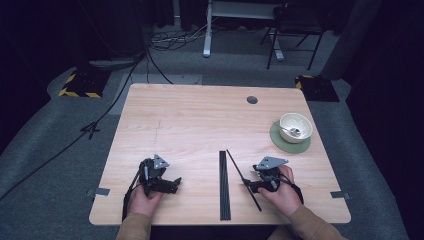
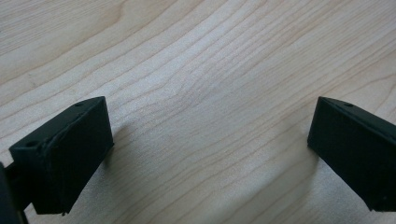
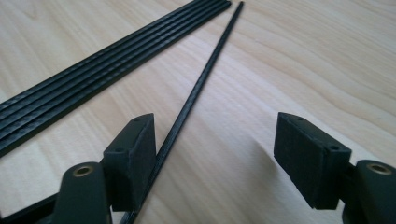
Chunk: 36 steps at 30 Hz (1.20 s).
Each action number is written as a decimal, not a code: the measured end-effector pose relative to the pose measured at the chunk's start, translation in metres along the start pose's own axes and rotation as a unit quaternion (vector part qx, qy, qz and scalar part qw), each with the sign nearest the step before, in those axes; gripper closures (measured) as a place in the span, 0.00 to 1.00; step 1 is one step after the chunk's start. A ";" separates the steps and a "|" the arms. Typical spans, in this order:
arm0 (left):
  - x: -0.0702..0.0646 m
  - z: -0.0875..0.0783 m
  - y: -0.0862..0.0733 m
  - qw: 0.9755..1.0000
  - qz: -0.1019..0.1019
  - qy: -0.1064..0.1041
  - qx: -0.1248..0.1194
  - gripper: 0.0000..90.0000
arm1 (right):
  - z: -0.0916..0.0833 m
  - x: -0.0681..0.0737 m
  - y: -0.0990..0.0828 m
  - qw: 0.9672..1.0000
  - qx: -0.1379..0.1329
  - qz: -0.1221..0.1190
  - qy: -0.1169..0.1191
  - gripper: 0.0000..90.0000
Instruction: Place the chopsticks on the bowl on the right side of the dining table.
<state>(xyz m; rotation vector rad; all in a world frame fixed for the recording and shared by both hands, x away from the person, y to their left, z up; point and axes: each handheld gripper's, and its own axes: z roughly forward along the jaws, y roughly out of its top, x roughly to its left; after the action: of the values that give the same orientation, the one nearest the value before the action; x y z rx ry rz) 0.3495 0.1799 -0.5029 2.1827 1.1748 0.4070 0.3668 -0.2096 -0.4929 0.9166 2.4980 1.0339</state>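
1. Now, the work is with the thin black rods near the front edge of the counter (image 1: 200,110). One loose rod (image 1: 243,179) lies slanted, just right of the neat row of rods (image 1: 225,185). The row lies straight, from the front edge toward the middle.

2. Look at the right tool (image 1: 252,184). Its two black sides are spread wide, and they pinch nothing. In the right gripper view the loose rod (image 3: 201,88) runs just beside the inner face of one side, very close. I cannot tell if it touches.

3. Put the right tool so the loose rod sits in the middle, with one side on each side of it. Keep the tips low, almost on the wood, because the rod is thin and flat on the counter.

4. Close slowly. A thin rod can roll or slip out, so squeeze straight across it, not at a slant.

5. Keep away from the neat row of rods (image 3: 93,77), so a bump does not push them crooked.

6. Look at the left tool (image 1: 172,185). It is near the front left corner, spread wide over bare wood, holding nothing. Let it wait there, out of the way.

7. Mind the bowl (image 1: 295,127) far off near the right edge.
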 end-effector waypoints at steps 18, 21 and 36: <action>0.000 0.000 0.000 1.000 0.002 0.001 0.000 0.00 | -0.010 -0.008 0.000 1.000 0.000 0.001 0.018 0.53; 0.000 0.000 0.000 1.000 0.001 0.001 0.000 0.00 | -0.006 -0.009 -0.001 1.000 0.018 -0.006 0.018 0.60; 0.000 0.000 0.000 1.000 0.001 0.001 -0.001 0.00 | -0.012 -0.021 0.008 1.000 0.024 0.001 0.016 0.76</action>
<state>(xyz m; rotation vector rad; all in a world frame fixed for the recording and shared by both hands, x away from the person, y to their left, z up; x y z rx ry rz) 0.3496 0.1800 -0.5029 2.1832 1.1734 0.4113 0.3810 -0.2255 -0.4788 0.9245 2.5590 1.0006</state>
